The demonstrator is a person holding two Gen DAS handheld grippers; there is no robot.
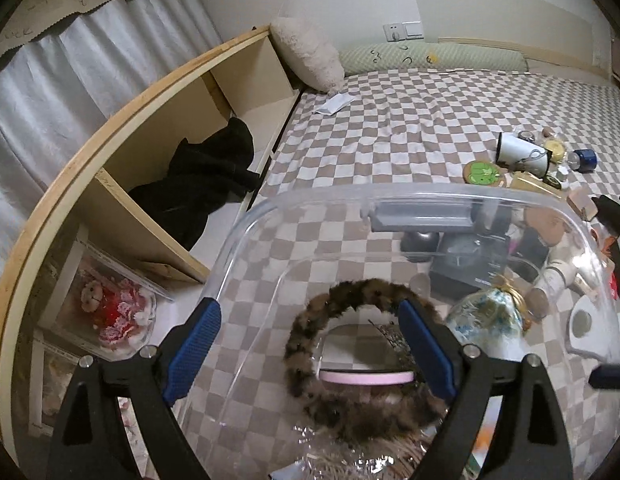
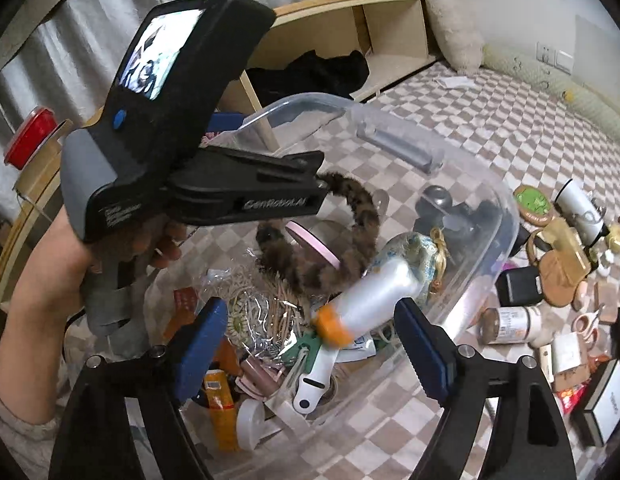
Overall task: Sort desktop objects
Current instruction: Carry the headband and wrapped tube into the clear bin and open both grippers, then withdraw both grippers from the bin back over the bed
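Observation:
A clear plastic bin sits on the checkered bed and holds several sorted items. A furry brown headband lies in it over a pink-rimmed disc. My left gripper is open above the bin, its jaws wide either side of the headband; in the right wrist view its tip touches the headband's end. My right gripper is open over the bin's near side. A white bottle with an orange cap, blurred, is in mid-air between its jaws, touching neither.
Loose items lie on the bed right of the bin: a white cup, a green round tin, a spice jar, boxes. A wooden shelf with black cloth stands left.

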